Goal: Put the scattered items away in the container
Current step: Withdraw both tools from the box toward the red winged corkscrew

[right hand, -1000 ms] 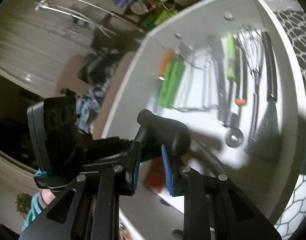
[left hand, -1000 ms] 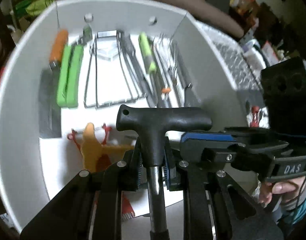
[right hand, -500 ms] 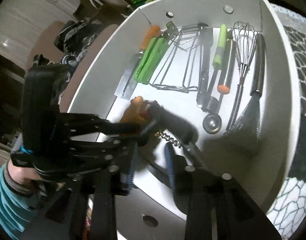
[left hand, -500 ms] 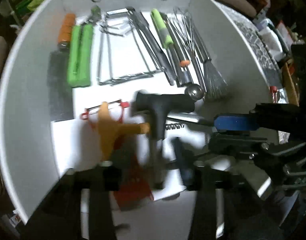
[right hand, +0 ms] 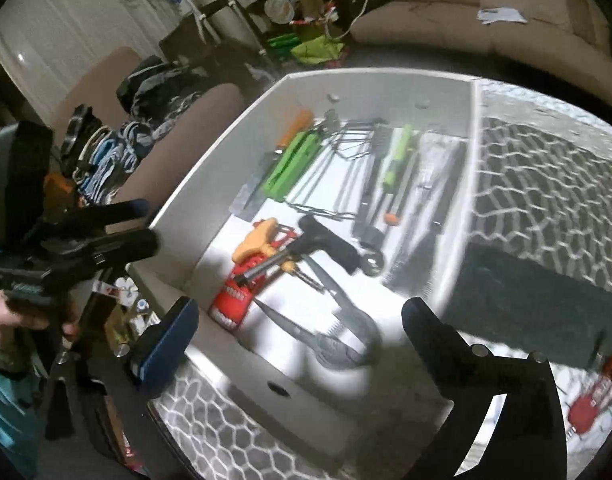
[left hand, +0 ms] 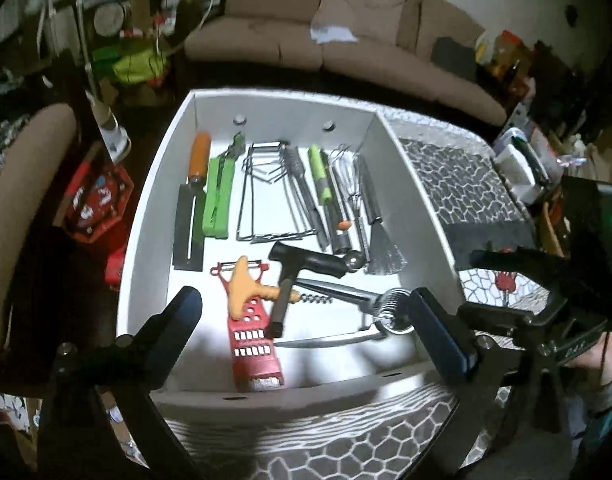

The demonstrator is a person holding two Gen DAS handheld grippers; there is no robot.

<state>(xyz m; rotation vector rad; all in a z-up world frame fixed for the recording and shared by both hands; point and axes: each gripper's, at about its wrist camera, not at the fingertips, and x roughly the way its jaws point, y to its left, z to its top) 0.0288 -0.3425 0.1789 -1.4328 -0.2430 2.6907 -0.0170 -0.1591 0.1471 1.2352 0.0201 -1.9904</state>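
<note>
- The step in hand looks like a release: the black T-handled tool (left hand: 306,268) lies inside the white container (left hand: 153,216), its metal shaft slanting across the red grater (left hand: 253,340) and the orange-handled corkscrew (left hand: 249,286).
- Left gripper (left hand: 306,332): jaws opening, nothing between them, hovering above the container's near wall.
- Right gripper (right hand: 301,340): jaws likewise opening with nothing between them, hanging over the near corner.
- The T-handled tool has a thick matte grip and a slim steel stem (top-heavy, I judge), resting tilted, not flat.
- Farther back, utensils lie in tidy rows: a green-handled tool (left hand: 320,174), a whisk (left hand: 352,184) and wire frames (left hand: 265,200).
- Next move, as I judge: 1 small red item (right hand: 594,396) sits outside on the patterned mat (right hand: 546,200), well apart from the container; fetching it calls for swinging the right gripper over and lining its wide jaws around it.
</note>
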